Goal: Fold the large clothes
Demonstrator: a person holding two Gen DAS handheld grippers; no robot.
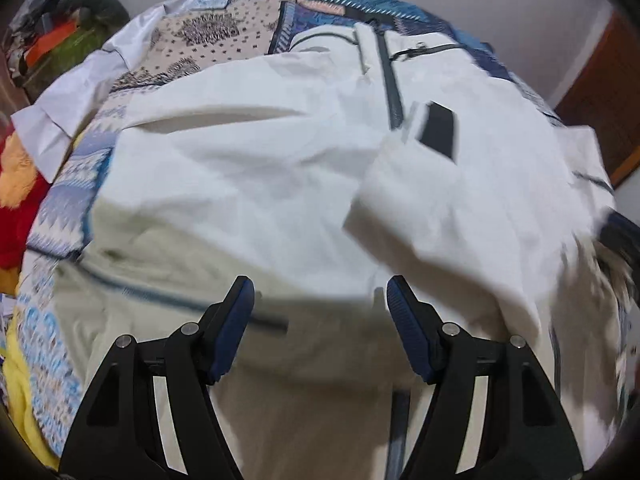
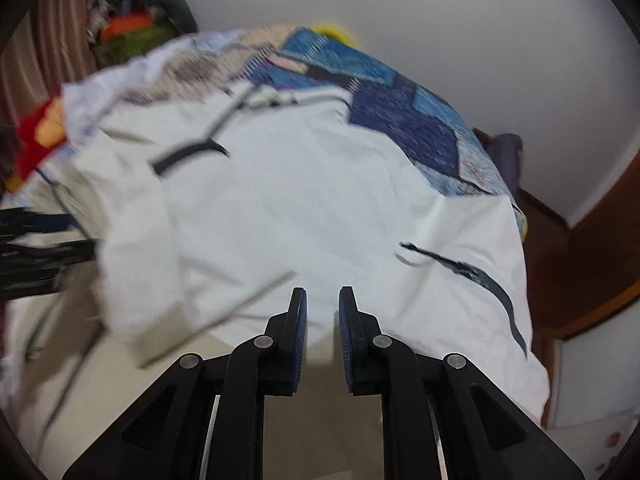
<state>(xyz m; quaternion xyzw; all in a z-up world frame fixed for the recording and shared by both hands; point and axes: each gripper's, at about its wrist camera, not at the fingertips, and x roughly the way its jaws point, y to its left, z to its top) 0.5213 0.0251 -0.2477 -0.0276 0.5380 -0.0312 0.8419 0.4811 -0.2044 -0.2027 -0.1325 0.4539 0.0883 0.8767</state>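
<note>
soft even indoor light; motion blur, fisheye-warped dark edges.

Left gripper (image 1: 320, 288) agape, right gripper (image 2: 322, 300) closed

You see a bed with a patchwork quilt (image 1: 224, 36) in blue and cream. At its far left corner sits a messy pile of clothes (image 2: 136, 28) with orange and green bits. A red and yellow blanket (image 1: 16, 208) lies on the left. Behind is a white wall (image 2: 480, 40), and brown wood (image 2: 592, 248) stands on the right.

White wall (image 2: 460, 40), patchwork-covered bed (image 2: 404, 120)
</note>
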